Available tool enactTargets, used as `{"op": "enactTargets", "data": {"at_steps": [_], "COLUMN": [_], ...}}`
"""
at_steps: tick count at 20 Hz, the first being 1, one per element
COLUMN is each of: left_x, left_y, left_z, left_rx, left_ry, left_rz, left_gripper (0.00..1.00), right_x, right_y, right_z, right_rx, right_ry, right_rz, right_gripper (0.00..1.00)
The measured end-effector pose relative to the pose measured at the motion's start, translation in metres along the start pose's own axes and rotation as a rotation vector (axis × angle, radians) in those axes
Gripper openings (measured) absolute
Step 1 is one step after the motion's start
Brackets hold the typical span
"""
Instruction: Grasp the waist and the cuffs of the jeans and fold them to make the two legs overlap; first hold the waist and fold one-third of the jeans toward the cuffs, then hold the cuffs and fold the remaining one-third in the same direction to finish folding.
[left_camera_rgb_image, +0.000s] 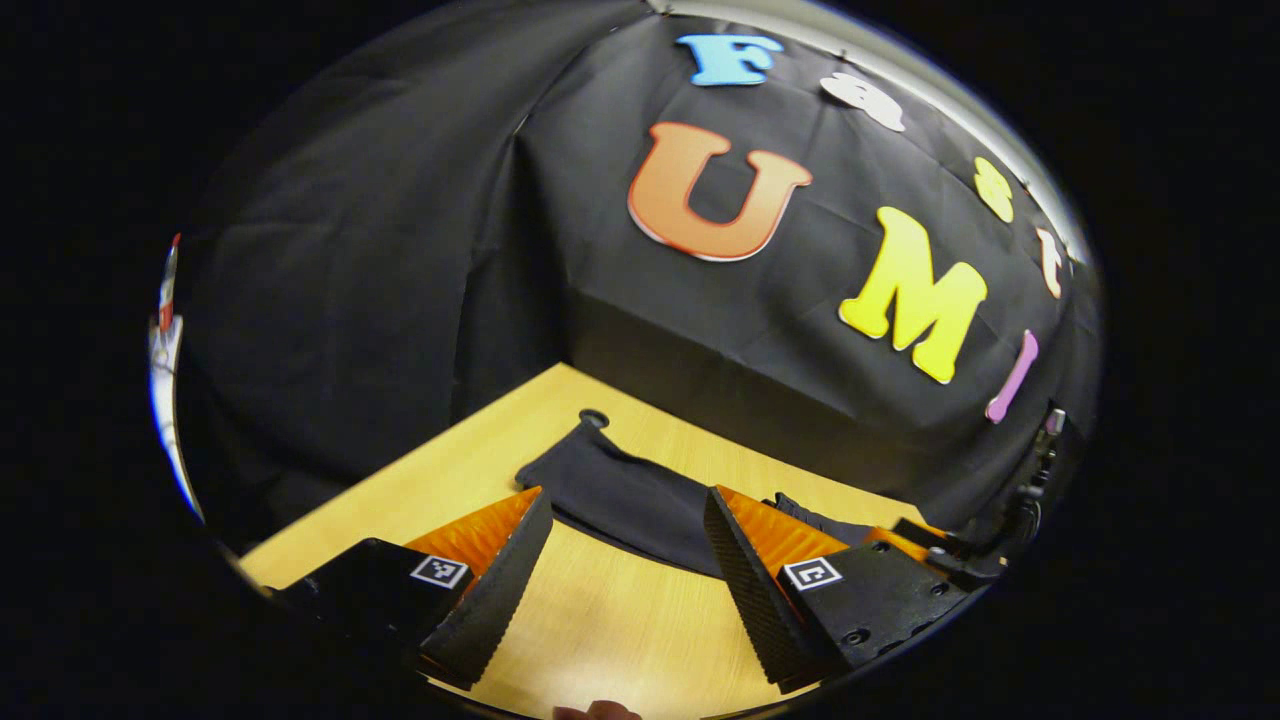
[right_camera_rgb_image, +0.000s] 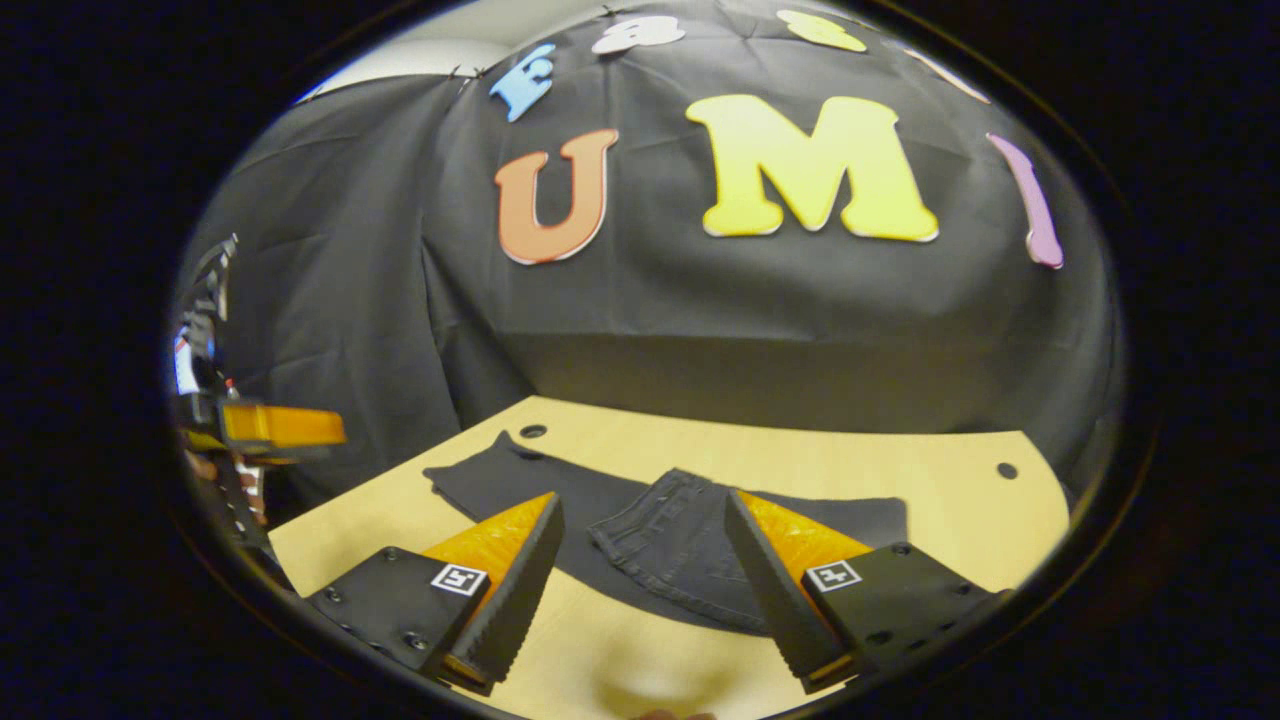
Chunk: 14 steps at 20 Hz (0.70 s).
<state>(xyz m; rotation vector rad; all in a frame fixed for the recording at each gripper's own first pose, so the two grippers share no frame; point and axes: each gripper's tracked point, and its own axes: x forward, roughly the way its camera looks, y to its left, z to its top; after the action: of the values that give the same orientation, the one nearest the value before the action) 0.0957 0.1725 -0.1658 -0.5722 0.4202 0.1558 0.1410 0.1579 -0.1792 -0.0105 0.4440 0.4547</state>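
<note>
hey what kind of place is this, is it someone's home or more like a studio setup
Most likely a recording booth, not a home. Black cloth drapes the walls around a bare wooden table, where dark jeans lie spread out. The right tool and left tool both hover open above the table.

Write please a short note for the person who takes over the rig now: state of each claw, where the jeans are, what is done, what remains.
Left claw: open, holds nothing, above the light wooden table, before one end of the dark denim jeans.
Right claw: open, holds nothing, above the jeans' middle.
Jeans: lie flat across the table, with a part turned over near the middle; which end is the waist I cannot tell.
Done: no grasp yet.
Left: overlap the legs if needed, fold the waist third toward the cuffs, then the cuff third.
</note>
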Motion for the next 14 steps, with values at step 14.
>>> {"op": "enactTargets", "data": {"at_steps": [14], "left_x": [0.117], "left_y": [0.048], "left_z": [-0.063], "left_rx": [-0.457], "left_ry": [0.249], "left_rz": [0.104], "left_gripper": [0.99], "right_x": [-0.154], "right_y": [-0.087], "right_z": [0.124], "right_rx": [-0.051], "right_ry": [-0.280], "right_rz": [-0.244], "right_gripper": [0.95]}}
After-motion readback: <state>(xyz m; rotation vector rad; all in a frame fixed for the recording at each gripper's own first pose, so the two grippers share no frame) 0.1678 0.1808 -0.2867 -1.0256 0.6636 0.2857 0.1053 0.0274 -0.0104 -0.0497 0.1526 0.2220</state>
